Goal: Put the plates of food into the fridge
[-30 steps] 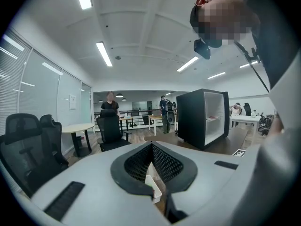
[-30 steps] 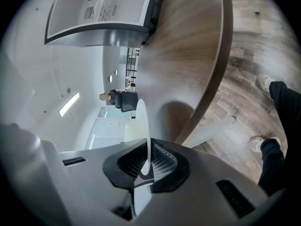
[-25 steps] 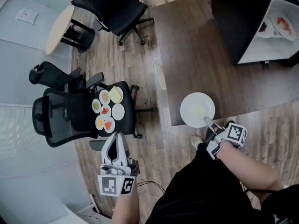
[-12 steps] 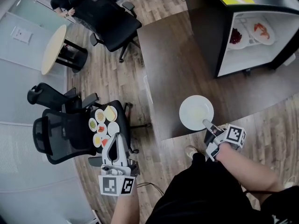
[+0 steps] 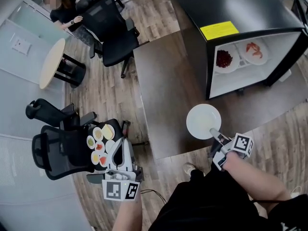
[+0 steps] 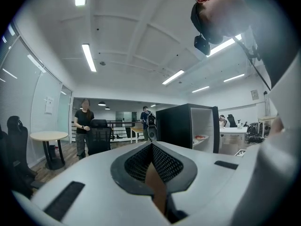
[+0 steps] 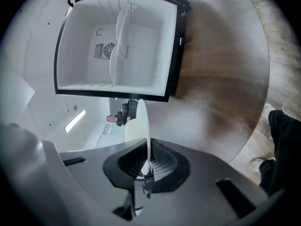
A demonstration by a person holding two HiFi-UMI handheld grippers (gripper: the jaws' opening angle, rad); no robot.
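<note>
The right gripper (image 5: 215, 130) has its jaws closed on the near rim of a white plate (image 5: 203, 121). The plate is carried level in front of the body, well short of the open fridge (image 5: 240, 13). Gripping at the rim keeps the jaws clear of the plate's face. Going by the task, this plate is probably bound for the fridge shelf. Two plates already lie inside, one with dark red food (image 5: 222, 59) and one with orange-red food (image 5: 252, 49).

The left gripper (image 5: 121, 146) has its jaws together on nothing. It is held low, just beside an office chair (image 5: 53, 153) whose seat carries the remaining small plates (image 5: 99, 142); the chair presumably serves as the pickup station.

Only the head view shows the chair, the plates on it and the fridge contents. Only the right gripper view shows the pinch itself: the plate edge-on between the pads, with the white fridge interior straight ahead. The left gripper view adds a person (image 6: 83, 126) standing across the room.
</note>
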